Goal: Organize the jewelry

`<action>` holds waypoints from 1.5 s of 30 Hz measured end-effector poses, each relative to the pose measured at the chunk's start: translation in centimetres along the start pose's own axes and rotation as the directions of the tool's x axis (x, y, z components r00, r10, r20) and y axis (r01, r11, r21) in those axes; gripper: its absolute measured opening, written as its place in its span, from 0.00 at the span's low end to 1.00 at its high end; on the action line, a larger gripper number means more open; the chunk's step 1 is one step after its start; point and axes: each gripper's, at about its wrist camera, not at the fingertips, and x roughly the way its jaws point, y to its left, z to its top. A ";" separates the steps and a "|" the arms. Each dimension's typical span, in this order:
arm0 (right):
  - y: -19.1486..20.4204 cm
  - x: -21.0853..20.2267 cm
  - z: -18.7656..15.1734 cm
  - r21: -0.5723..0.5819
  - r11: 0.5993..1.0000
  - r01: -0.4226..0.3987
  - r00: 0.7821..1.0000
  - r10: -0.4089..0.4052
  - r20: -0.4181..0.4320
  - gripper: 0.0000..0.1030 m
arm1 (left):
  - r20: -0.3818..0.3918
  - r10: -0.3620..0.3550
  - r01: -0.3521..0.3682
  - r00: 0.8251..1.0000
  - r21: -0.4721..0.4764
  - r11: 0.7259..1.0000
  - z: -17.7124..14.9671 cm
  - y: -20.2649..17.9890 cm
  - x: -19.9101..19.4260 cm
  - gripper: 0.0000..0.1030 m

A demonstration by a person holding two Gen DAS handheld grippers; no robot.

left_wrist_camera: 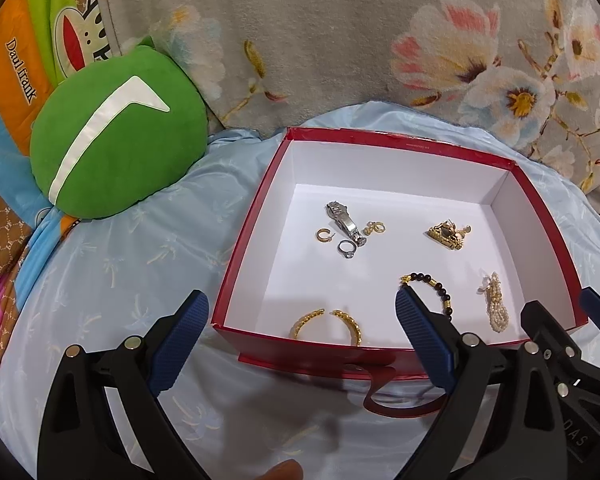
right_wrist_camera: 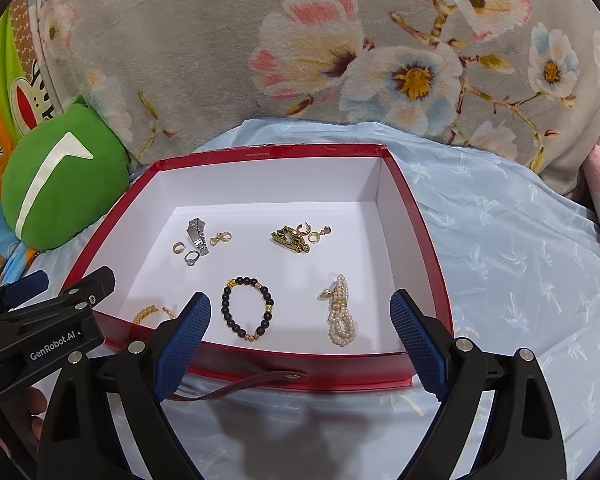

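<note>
Left wrist view. The left gripper [left_wrist_camera: 300, 332] is spread wide and holds nothing; it hangs at the lower edge of the frame, just short of the near wall of the red box [left_wrist_camera: 380, 354]. The box sits right of centre on a pale blue sheet [left_wrist_camera: 140, 248], its white floor keeping small pieces contained and easy to see. The jewelry lies in separate groups: a silver watch [left_wrist_camera: 342, 222] with rings at upper centre, a gold cluster [left_wrist_camera: 446, 234] at upper right, a black bead bracelet [left_wrist_camera: 436, 290] and a pearl strand [left_wrist_camera: 496, 304] at lower right, and a gold bangle [left_wrist_camera: 328, 324] nearest the gripper. A green cushion [left_wrist_camera: 116, 136] lies at upper left.

Right wrist view. The right gripper [right_wrist_camera: 300, 328] is likewise fully spread and empty, at the lower centre of the frame. The black bead bracelet [right_wrist_camera: 247, 307] shows between its fingers, the pearl strand [right_wrist_camera: 342, 316] just right of it. The left tool appears at lower left. Judgement: both tools stand clear, ready for a further pick.
</note>
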 end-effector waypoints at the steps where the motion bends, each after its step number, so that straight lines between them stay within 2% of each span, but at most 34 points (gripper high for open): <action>1: 0.1 0.0 0.1 -0.001 1.000 0.000 1.000 0.000 0.000 0.86 | 0.000 -0.001 0.001 1.000 0.000 1.000 0.0 0.0 0.0 0.89; 45: 0.1 0.4 0.0 -0.004 1.000 0.002 1.000 -0.002 -0.002 0.86 | -0.014 0.016 -0.016 1.000 0.025 1.000 -0.5 -1.0 0.6 0.89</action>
